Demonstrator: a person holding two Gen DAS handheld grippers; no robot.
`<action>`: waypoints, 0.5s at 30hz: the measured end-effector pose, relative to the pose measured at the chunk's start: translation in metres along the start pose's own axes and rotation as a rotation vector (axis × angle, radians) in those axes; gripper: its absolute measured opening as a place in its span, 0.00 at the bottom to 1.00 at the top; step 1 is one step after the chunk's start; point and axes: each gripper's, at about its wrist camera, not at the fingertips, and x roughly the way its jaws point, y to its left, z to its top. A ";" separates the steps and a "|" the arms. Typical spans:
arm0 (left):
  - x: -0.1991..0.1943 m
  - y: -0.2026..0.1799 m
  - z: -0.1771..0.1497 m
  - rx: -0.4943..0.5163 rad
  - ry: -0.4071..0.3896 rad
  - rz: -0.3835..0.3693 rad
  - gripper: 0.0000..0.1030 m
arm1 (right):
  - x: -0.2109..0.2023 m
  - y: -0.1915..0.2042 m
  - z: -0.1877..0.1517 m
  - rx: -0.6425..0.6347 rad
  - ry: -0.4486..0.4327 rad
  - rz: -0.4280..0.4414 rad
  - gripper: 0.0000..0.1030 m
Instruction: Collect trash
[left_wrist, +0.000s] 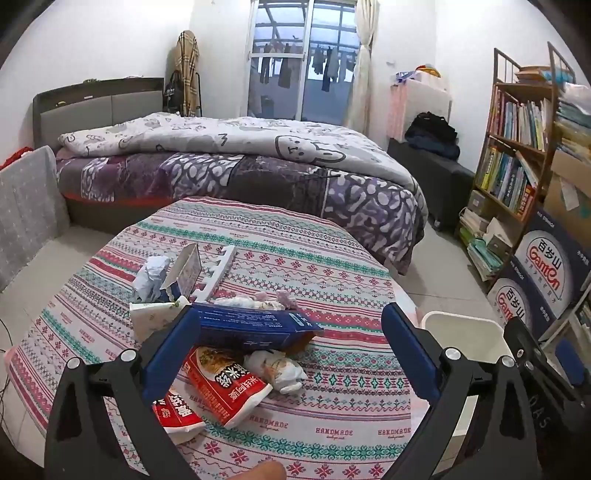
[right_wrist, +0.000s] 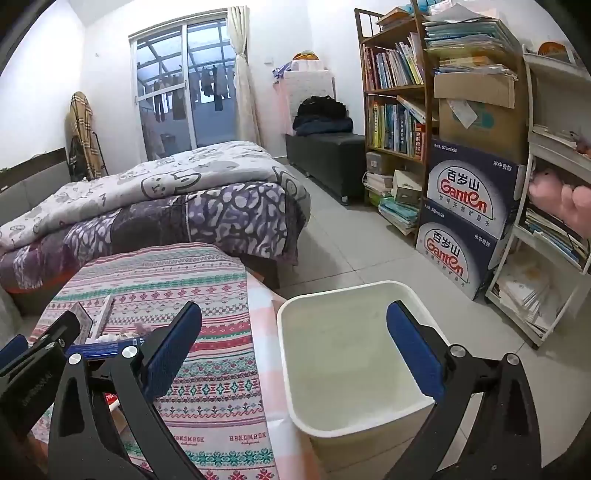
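patterned tablecloth (left_wrist: 295, 258): blue box (left_wrist: 255, 326) lies crosswise, long axis left-right.

Home bedroom. Made-up bed (left_wrist: 229, 162) with padded headboard (left_wrist: 92, 107) and patterned quilt, glass balcony door (right_wrist: 184, 85) with laundry hanging outside, bookshelf (right_wrist: 395, 92) crammed with books. Stacked water cartons (right_wrist: 469, 218) on tile floor (right_wrist: 351, 243), patterned cloth-covered table (left_wrist: 295, 266) at the bed's foot.
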 end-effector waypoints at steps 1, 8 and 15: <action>0.001 0.000 0.000 -0.001 -0.001 0.000 0.93 | 0.000 -0.001 0.000 -0.001 0.000 0.001 0.93; 0.001 -0.007 0.005 0.002 0.003 -0.002 0.93 | -0.001 -0.001 0.000 0.003 0.001 0.002 0.93; -0.004 0.001 0.005 -0.018 0.011 -0.011 0.93 | -0.005 0.001 0.000 0.000 0.002 0.004 0.93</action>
